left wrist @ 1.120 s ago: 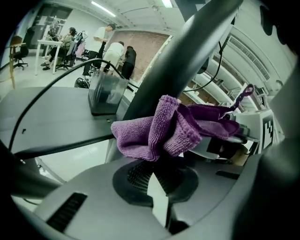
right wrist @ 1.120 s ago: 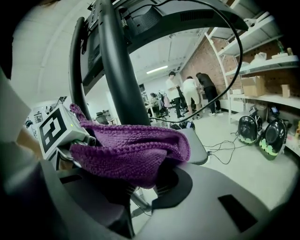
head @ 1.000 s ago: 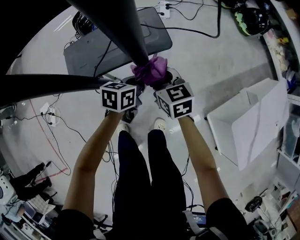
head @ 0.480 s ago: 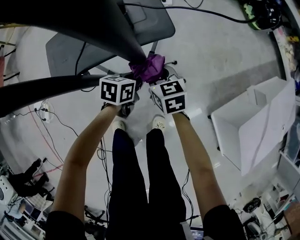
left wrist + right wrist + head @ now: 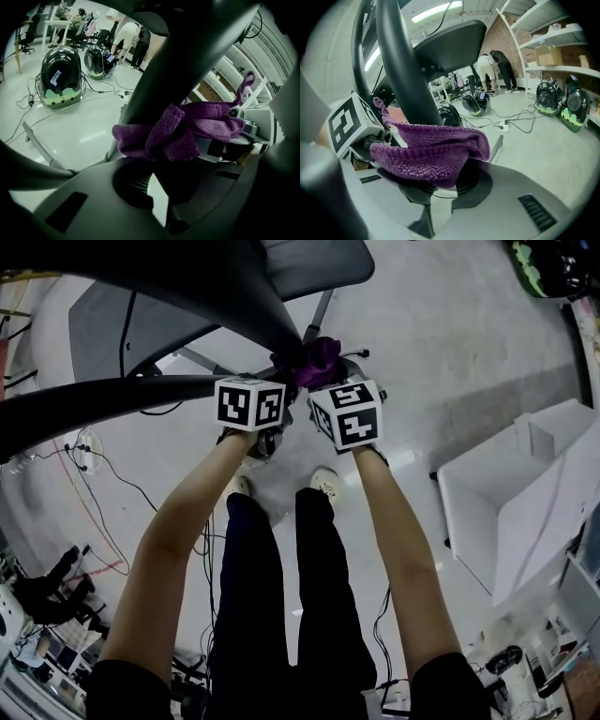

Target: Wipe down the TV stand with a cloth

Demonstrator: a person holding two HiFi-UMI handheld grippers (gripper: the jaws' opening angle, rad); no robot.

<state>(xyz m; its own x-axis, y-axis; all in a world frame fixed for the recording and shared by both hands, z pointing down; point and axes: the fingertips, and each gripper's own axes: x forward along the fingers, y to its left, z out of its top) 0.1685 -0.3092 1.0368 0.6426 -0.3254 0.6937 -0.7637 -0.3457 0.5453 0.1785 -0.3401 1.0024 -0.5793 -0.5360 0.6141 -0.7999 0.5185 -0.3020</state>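
Observation:
The TV stand's black pole (image 5: 239, 296) slants down to its grey base (image 5: 319, 263) on the floor. A purple cloth (image 5: 314, 357) is wrapped round the pole low down. In the head view my left gripper (image 5: 267, 395) and right gripper (image 5: 328, 395) sit side by side, one on each side of the pole, each shut on one end of the cloth. The left gripper view has the cloth (image 5: 183, 131) draped round the pole (image 5: 178, 61) just above the left gripper (image 5: 154, 164). In the right gripper view the cloth (image 5: 426, 150) bunches over the right gripper (image 5: 436, 187).
A second black leg (image 5: 84, 409) runs off to the left. A white open box (image 5: 506, 502) stands on the floor at the right. Cables and a power strip (image 5: 89, 451) lie at the left. My shoes (image 5: 323, 484) are just behind the grippers. Domed machines (image 5: 61, 75) and people stand farther off.
Both grippers and the cloth have shifted a little farther away from me along the pole, staying closed on the cloth. The head view has swung, so the grey base sits higher in the picture.

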